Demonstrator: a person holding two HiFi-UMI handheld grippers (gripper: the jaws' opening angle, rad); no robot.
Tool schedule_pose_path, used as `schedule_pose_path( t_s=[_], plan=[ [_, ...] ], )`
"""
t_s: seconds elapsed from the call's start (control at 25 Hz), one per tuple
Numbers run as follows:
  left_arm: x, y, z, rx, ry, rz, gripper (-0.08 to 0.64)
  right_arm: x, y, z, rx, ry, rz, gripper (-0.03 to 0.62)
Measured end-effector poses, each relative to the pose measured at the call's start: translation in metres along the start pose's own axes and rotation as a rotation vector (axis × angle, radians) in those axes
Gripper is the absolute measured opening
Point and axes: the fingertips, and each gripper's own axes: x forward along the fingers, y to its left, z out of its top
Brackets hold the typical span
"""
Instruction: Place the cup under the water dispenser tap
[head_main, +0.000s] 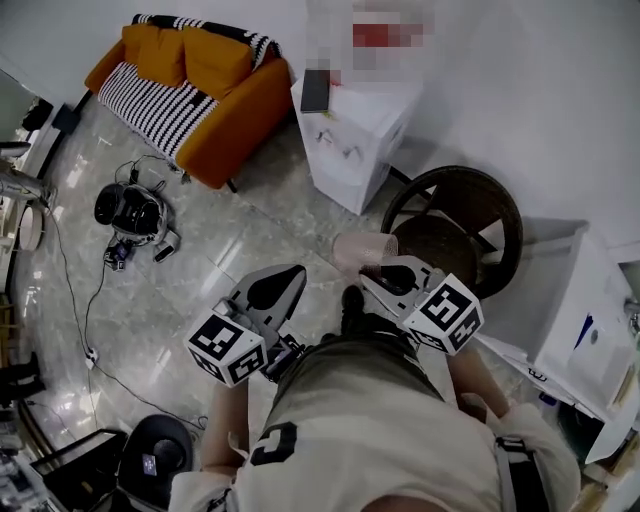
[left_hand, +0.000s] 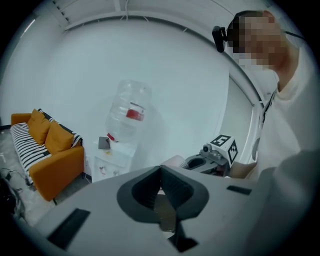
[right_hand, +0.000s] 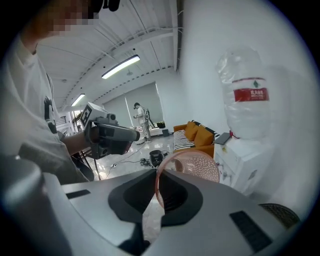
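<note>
A pink translucent cup (head_main: 364, 250) hangs in the air, and my right gripper (head_main: 388, 270) is shut on its rim. In the right gripper view the cup (right_hand: 196, 167) sticks out past the jaws toward the white water dispenser (right_hand: 246, 161) with its clear bottle (right_hand: 245, 92) on top. From the head view the dispenser (head_main: 352, 135) stands against the wall just beyond the cup. My left gripper (head_main: 290, 280) is shut on nothing, level with the right one and to its left. The left gripper view shows the dispenser (left_hand: 111, 161), the cup (left_hand: 172, 161) and the right gripper (left_hand: 210, 159).
An orange sofa (head_main: 195, 85) stands at the far left. A dark round chair (head_main: 455, 228) is right of the cup. White cabinet (head_main: 585, 320) at the right. A black device with cables (head_main: 135, 212) lies on the floor. A dark phone (head_main: 316, 90) rests on the dispenser.
</note>
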Motion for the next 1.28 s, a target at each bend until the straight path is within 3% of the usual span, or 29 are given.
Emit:
schedule_pose_path(
  t_s=[0.32,0.64,1.0,1.28],
  plan=[
    [0.060,0.021,0.021,0.027,0.063,0.060,0.057,-0.002,-0.076,-0.001,-0.013,0.030,0.024,0.037],
    [0.087,0.043,0.034,0.041,0.097,0.090,0.057,0.017,-0.100,-0.011,-0.146,0.158,0.031,0.037],
    [0.106,0.076,0.045,0.064,0.102,0.044,0.058,0.044,-0.117,-0.009,-0.150,0.228,-0.001,0.037],
    [0.095,0.146,0.056,0.070,0.090,0.000,0.057,0.105,-0.126,0.015,-0.112,0.313,-0.057,0.037]
  ],
)
